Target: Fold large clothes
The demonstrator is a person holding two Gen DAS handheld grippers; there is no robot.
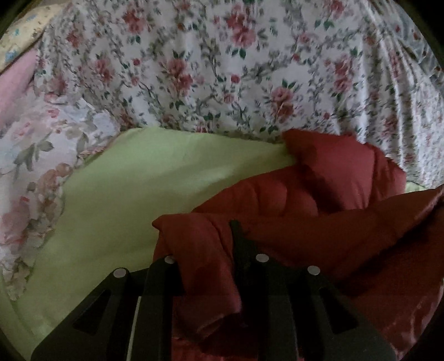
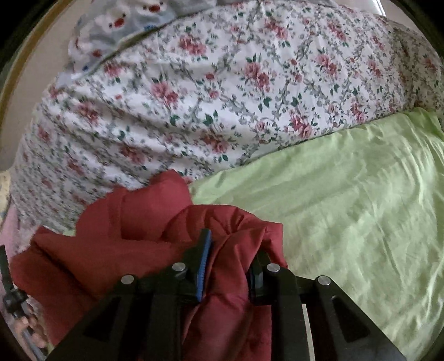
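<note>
Red padded jacket [image 1: 319, 222] stretched sideways between left gripper [image 1: 206, 266] and right gripper [image 2: 230, 266], both clamped on bunched fabric, above green sheet [image 2: 347, 208].

**Count of things on the bed**

One red garment [image 1: 319, 216], bunched. One green sheet [image 2: 360, 208] under it. One small-flowered quilt [image 1: 222, 69] behind. One large-flowered cloth [image 1: 33, 172] at the left. One pink cloth [image 1: 14, 89] beside it. One bear-printed cloth [image 2: 125, 22] at the top. Two grippers: left [image 1: 205, 277], right [image 2: 230, 266].

Black left tool [image 1: 205, 250]; black right tool [image 2: 230, 258], blue ribbed pad, silver pins.
</note>
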